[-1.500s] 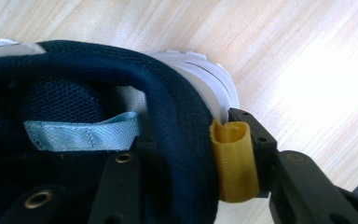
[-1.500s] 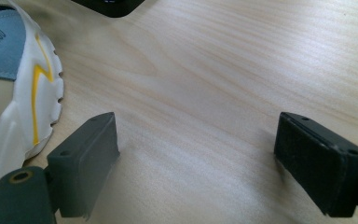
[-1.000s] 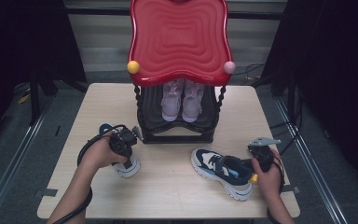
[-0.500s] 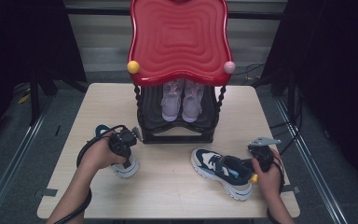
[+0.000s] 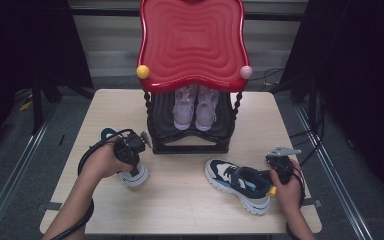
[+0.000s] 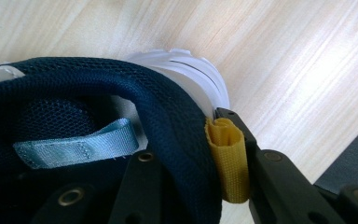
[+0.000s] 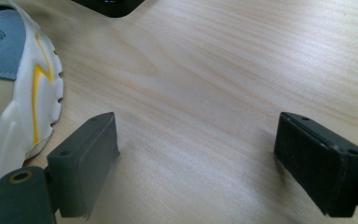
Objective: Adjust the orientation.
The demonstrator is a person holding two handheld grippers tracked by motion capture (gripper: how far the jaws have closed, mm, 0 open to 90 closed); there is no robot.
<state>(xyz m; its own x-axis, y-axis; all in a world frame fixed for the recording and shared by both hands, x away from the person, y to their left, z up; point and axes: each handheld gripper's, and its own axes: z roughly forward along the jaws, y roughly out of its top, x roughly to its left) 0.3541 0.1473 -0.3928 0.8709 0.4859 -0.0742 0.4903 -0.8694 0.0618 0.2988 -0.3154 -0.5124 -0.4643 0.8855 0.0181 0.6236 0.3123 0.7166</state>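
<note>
A navy and white sneaker [image 5: 134,177] lies at the table's left, under a person's left hand. My left gripper [image 5: 128,152] is shut on its heel collar [image 6: 177,121]. One jaw is inside the shoe; the other presses outside against the yellow pull tab [image 6: 228,158]. The matching sneaker [image 5: 237,182] lies at the right, toe pointing left. My right gripper [image 5: 279,162] hovers just behind its heel. Its jaws [image 7: 196,154] stand wide open over bare wood, with the sneaker's white sole [image 7: 14,93] to their left.
A shoe rack with a wavy red top [image 5: 192,45] stands at the table's back middle. A lilac pair of shoes [image 5: 196,107] sits on its black lower shelf [image 5: 190,142]. Bare wooden table [image 5: 180,210] lies between the two sneakers. Dark floor surrounds the table.
The left hand, its gripper and the sneaker's toe have shifted slightly to the left. The right hand and its sneaker have stayed put.
</note>
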